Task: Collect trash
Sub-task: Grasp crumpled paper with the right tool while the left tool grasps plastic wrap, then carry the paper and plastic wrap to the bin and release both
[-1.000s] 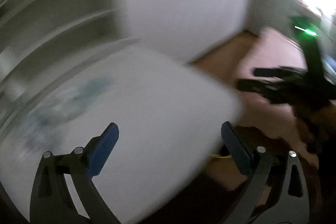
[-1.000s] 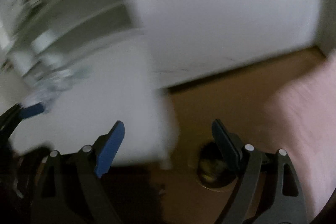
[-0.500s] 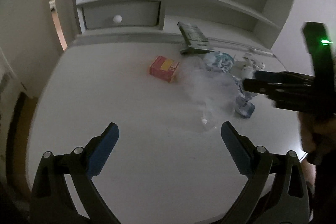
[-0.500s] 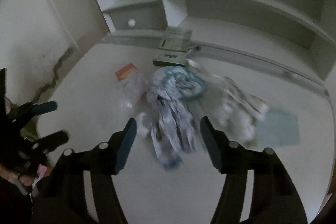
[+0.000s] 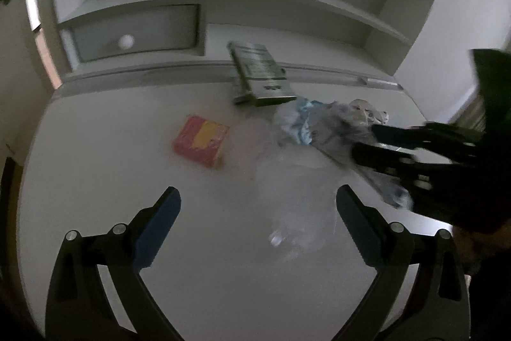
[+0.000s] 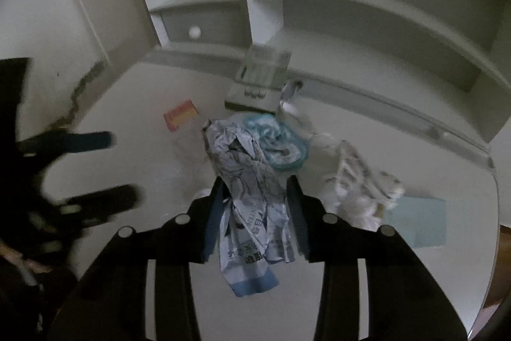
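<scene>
Step in hand: first pick-up. Right gripper (image 6: 255, 213) jaws closing around the crumpled wrapper (image 6: 252, 197) lying on the desk (image 6: 143, 149), just in front of the teal wrapper (image 6: 278, 139); pads not clearly pressing yet. Left gripper (image 5: 258, 222) wide open, empty, near the red box (image 5: 201, 143). Next, probably: finish the squeeze, then lift.

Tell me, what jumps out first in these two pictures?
The crumpled printed wrapper in the middle of the white desk, with the right gripper closing its jaws around it. Behind it lies a teal-and-white packet, and to the left a small red-and-yellow box. The left gripper hovers wide open.
</scene>
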Motion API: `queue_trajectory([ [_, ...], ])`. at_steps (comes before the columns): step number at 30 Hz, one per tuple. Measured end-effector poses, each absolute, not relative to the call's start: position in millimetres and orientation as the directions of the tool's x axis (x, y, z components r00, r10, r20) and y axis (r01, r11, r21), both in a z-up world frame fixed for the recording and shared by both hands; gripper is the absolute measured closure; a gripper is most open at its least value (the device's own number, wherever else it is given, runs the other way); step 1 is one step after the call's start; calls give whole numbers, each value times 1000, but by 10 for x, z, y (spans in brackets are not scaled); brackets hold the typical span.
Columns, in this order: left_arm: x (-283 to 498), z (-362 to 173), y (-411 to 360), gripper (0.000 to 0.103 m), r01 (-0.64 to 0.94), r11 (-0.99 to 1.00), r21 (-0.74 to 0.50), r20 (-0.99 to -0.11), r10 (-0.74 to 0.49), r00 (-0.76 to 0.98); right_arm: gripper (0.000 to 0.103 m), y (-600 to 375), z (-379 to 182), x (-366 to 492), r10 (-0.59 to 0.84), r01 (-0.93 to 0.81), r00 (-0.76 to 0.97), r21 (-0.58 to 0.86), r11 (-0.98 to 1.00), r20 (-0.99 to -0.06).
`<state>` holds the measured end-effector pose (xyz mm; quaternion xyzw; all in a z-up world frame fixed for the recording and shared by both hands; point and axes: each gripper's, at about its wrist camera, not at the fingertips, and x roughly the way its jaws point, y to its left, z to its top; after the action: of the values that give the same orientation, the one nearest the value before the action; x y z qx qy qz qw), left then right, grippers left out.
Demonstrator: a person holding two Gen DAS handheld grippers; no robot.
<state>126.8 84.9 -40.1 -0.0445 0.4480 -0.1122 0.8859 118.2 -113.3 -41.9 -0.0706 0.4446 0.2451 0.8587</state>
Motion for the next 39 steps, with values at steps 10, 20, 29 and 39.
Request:
queue_trajectory([
  [10,1444,-712,663,77,120,986,-117,-835,-163,526,64,-1489,-297,962,361,-443,524,115,889,-771],
  [20,963,25,412,84,135,990,-42,-730,-122,672,64,-2756,-79,452,281,-238,639,163,957,-716],
  [29,654,168,-1524,84,520,849,-89,-692,-428,581,64,-4562,-207,-390,43,150,690,200,968,-722],
  [39,-224,-697,-3967,84,851,503,-152,-760,-609,224,64,-6101,-1146,-1451,-103,517,549,240,821,-830],
])
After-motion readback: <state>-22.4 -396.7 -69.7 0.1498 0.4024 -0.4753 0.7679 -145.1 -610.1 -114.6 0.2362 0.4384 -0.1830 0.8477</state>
